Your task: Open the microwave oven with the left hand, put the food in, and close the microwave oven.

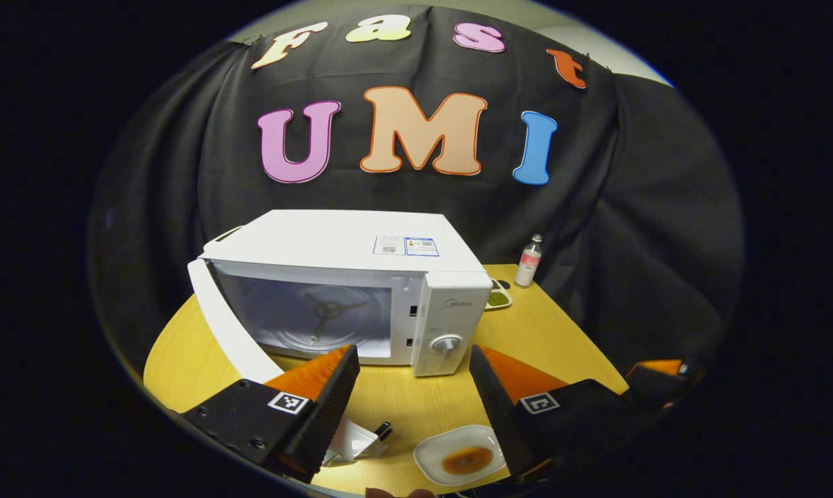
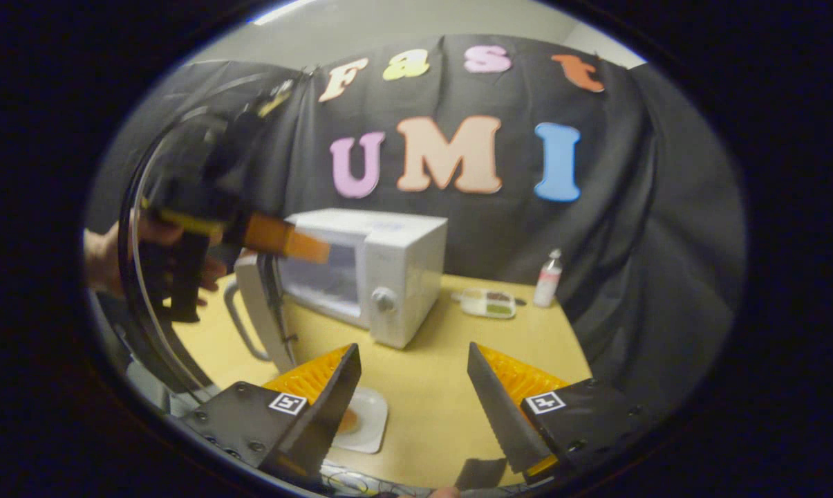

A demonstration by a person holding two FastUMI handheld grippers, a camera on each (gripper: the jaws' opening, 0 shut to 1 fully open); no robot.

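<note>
The microwave (image 1: 347, 290) at frame centre is left with its door (image 1: 226, 325) swung wide, ready for the plate of food (image 1: 461, 456) at lower centre on the desk (image 1: 554, 332). Both the left gripper (image 1: 413, 387) and right gripper (image 2: 413, 387) are held apart, empty.

A small clear plastic bottle with a pink label (image 1: 529, 261) stands upright near the back edge of the round yellow wooden table (image 1: 561, 332). Just beside it lies a shallow white tray holding green and dark bits (image 2: 487, 303).

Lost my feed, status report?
Both tools open, empty. Microwave door open, plate of food on table. Nothing blocking.
</note>
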